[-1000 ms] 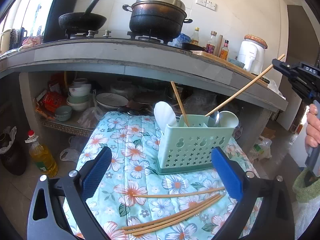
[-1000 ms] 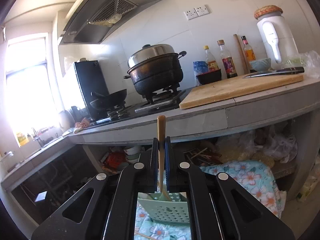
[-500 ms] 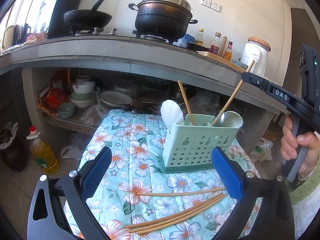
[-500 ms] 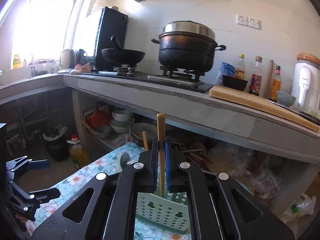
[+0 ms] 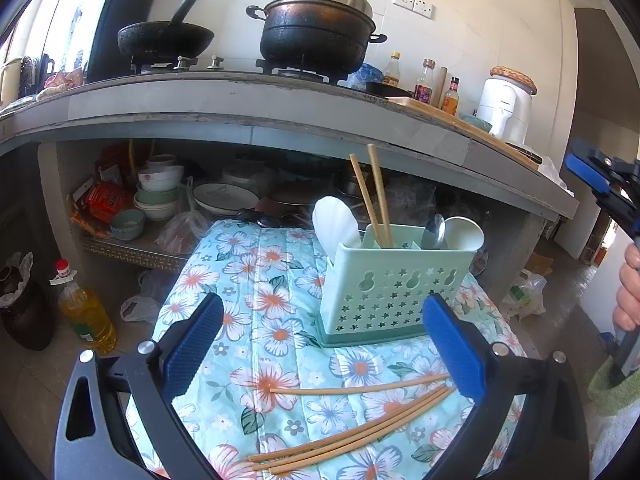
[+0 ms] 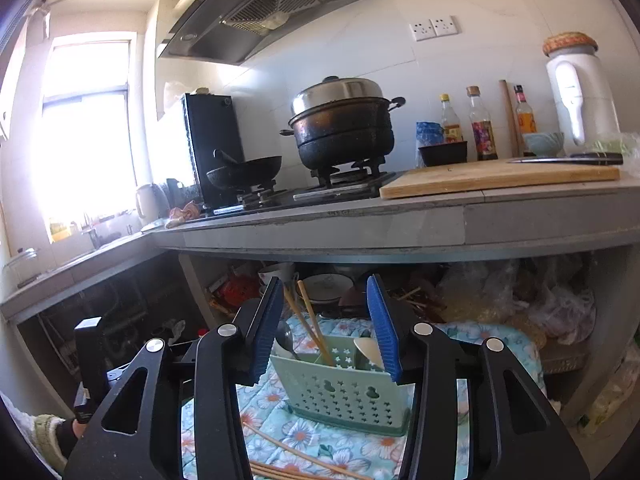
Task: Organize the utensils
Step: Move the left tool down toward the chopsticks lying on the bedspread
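A mint green utensil caddy (image 5: pixel 400 284) (image 6: pixel 344 392) stands on the floral tablecloth (image 5: pixel 256 280). Two wooden chopsticks (image 5: pixel 374 200) (image 6: pixel 316 320) lean upright in its middle slot, with white spoons (image 5: pixel 336 228) and a metal spoon (image 5: pixel 438 226) beside them. Several loose chopsticks (image 5: pixel 352 428) (image 6: pixel 288 452) lie on the cloth in front. My left gripper (image 5: pixel 322 346) hangs open just above those loose chopsticks. My right gripper (image 6: pixel 326 328) is above and behind the caddy; its jaws are opening with nothing between them. It also shows at the left wrist view's right edge (image 5: pixel 600 180).
A grey counter (image 6: pixel 400 228) runs behind the table, carrying a black pot (image 5: pixel 316 36), a pan (image 5: pixel 166 38), a cutting board (image 6: pixel 500 178) with a knife and bottles. Bowls and plates (image 5: pixel 158 196) fill the shelf below. An oil bottle (image 5: pixel 84 312) stands on the floor at the left.
The right gripper let go of its chopstick, which now stands in the caddy beside the other one. Its jaws spread and it drew back to the right. The left gripper stayed put.
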Action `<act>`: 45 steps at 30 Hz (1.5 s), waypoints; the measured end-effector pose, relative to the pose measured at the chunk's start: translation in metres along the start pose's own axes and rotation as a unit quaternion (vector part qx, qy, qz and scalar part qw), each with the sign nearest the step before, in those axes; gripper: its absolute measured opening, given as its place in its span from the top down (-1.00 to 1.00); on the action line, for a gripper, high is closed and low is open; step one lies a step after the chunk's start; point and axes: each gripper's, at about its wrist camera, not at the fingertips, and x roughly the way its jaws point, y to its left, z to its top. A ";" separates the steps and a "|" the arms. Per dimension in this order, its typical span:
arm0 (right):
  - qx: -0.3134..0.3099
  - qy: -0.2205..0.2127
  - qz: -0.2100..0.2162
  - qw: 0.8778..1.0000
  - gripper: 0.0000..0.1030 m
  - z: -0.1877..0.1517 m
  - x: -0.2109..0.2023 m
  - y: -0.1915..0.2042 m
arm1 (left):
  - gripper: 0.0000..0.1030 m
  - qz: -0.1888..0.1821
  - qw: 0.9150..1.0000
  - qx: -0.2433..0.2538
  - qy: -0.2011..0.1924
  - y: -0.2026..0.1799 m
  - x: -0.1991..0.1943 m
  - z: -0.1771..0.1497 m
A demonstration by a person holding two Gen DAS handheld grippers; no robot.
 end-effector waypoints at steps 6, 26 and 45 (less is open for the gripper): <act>0.057 0.048 0.011 0.997 -0.06 -0.037 -0.013 -0.015 | -0.89 0.002 1.000 0.019 0.010 -0.008 0.009 -0.006; 0.242 0.260 -0.099 0.929 -0.08 -0.182 0.013 -0.052 | -0.43 -0.026 0.938 0.332 0.096 -0.117 0.052 -0.104; 0.273 0.256 -0.092 0.923 -0.08 -0.186 0.007 -0.063 | 0.79 -0.006 0.861 0.494 0.121 -0.145 0.067 -0.156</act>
